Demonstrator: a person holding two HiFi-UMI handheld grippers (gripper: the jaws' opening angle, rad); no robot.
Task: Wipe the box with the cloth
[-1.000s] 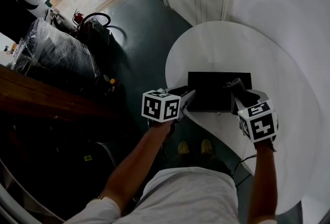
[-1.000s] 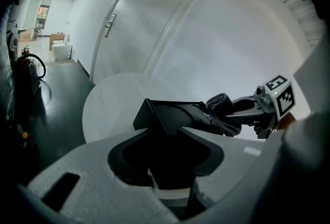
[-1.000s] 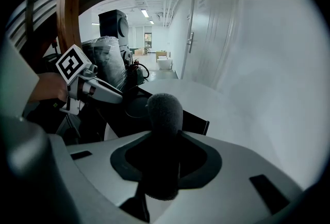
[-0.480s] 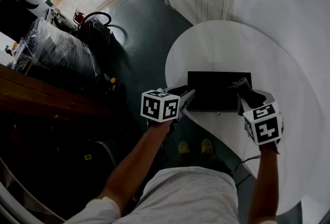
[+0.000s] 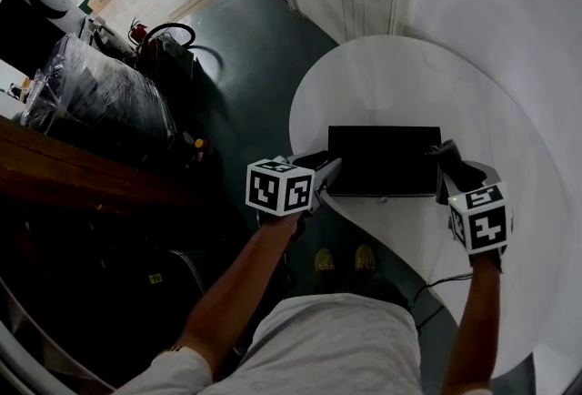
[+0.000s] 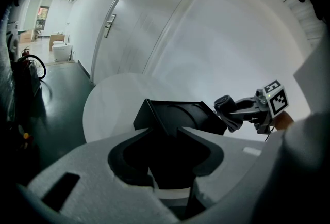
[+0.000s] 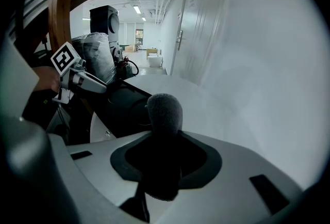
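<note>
Left gripper (image 5: pixel 327 171), frame centre, jaws wide on the box (image 5: pixel 382 161); right gripper (image 5: pixel 449 167), lower right, jaws pinching the cloth (image 7: pixel 165 109).

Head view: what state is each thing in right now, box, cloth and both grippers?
box: lying flat on the table, left end between the jaws of the left gripper.
cloth: bunched, clamped in the right gripper, at the box's right edge.
left gripper: shut on the box.
right gripper: shut on the cloth.
</note>
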